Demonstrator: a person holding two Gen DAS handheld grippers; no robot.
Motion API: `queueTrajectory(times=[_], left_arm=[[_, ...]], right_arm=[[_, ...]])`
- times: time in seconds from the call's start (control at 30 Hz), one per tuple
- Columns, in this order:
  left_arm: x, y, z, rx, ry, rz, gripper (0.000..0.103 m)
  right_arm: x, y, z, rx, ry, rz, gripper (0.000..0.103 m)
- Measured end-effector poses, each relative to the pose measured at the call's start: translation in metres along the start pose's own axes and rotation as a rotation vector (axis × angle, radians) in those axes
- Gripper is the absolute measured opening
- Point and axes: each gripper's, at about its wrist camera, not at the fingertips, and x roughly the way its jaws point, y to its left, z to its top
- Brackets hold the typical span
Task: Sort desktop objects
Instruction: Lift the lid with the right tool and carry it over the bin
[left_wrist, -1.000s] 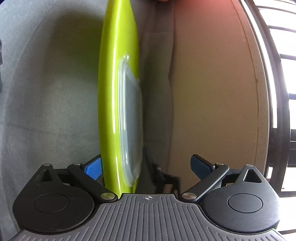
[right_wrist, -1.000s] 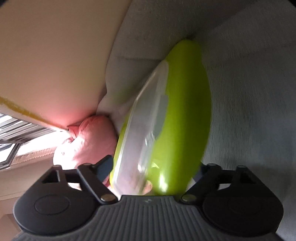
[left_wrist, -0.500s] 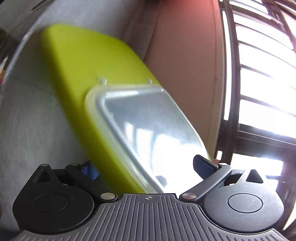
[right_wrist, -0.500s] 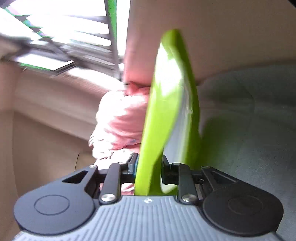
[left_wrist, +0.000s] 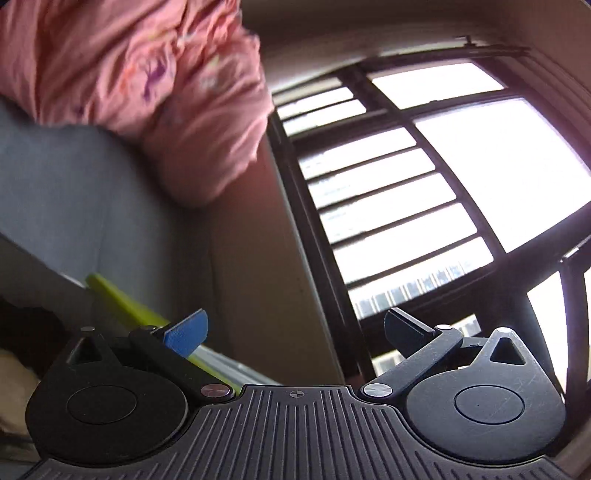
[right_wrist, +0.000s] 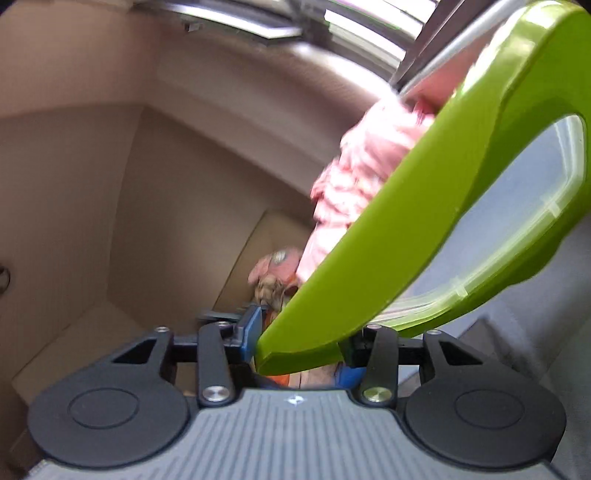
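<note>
While the right tongs (right_wrist: 301, 341) point level, a flat green tray (right_wrist: 424, 221) sits between their two fingers. Its corner is down in the gap, and the jaws are opening, so the blue pad (right_wrist: 251, 332) on the left only sits just beside the edge. I cannot tell if the other pad touches it. A clear plastic lid (right_wrist: 517, 229) lies against the tray's face, and the tray leans up and to the right, blocking much of that side. Behind it is a pink bundle of cloth (right_wrist: 358, 184), and lower down something small, pink and orange, too blurry to name. Farther back are the beige wall (right_wrist: 147, 184) and a bright window at the top.

Only a thin strip of the green tray (left_wrist: 122, 302) shows low on the left in the left wrist view, beside the blue finger pad (left_wrist: 186, 332). The left tongs (left_wrist: 295, 330) stand wide open with nothing in them. Past them are a grey cloth surface (left_wrist: 92, 192), the pink cloth (left_wrist: 147, 92) above, and a big barred window (left_wrist: 424, 192) on the right.
</note>
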Motion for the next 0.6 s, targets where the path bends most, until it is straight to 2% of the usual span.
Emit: queueTrajectory(times=[0.1, 0.13, 0.2, 0.23, 0.3, 0.43, 0.5, 0.6], left_arm=[[-0.027, 0.025, -0.005, -0.102, 0.031, 0.013, 0.103], [-0.006, 0.040, 0.003, -0.148, 0.053, 0.012, 0.103], [-0.007, 0.061, -0.015, -0.269, 0.118, -0.002, 0.103], [0.003, 0.072, -0.033, -0.325, 0.149, -0.017, 0.103], [-0.002, 0.085, -0.043, -0.416, 0.198, -0.052, 0.103], [-0.017, 0.106, -0.057, -0.507, 0.253, 0.006, 0.103], [-0.033, 0.117, -0.061, -0.555, 0.259, 0.018, 0.103], [-0.078, 0.131, -0.067, -0.607, 0.205, 0.044, 0.103]], right_arm=[[0.022, -0.013, -0.016, 0.098, 0.048, 0.050, 0.046], [0.029, -0.018, -0.018, 0.142, 0.061, 0.059, 0.046], [0.036, -0.021, -0.010, 0.191, 0.058, 0.053, 0.046], [0.040, -0.016, 0.000, 0.187, 0.053, 0.039, 0.046], [0.048, -0.003, 0.022, 0.160, 0.041, 0.007, 0.046], [0.081, 0.048, 0.068, 0.065, 0.038, -0.039, 0.047], [0.105, 0.076, 0.087, 0.021, 0.044, -0.034, 0.047], [0.142, 0.111, 0.102, -0.007, 0.057, 0.001, 0.047]])
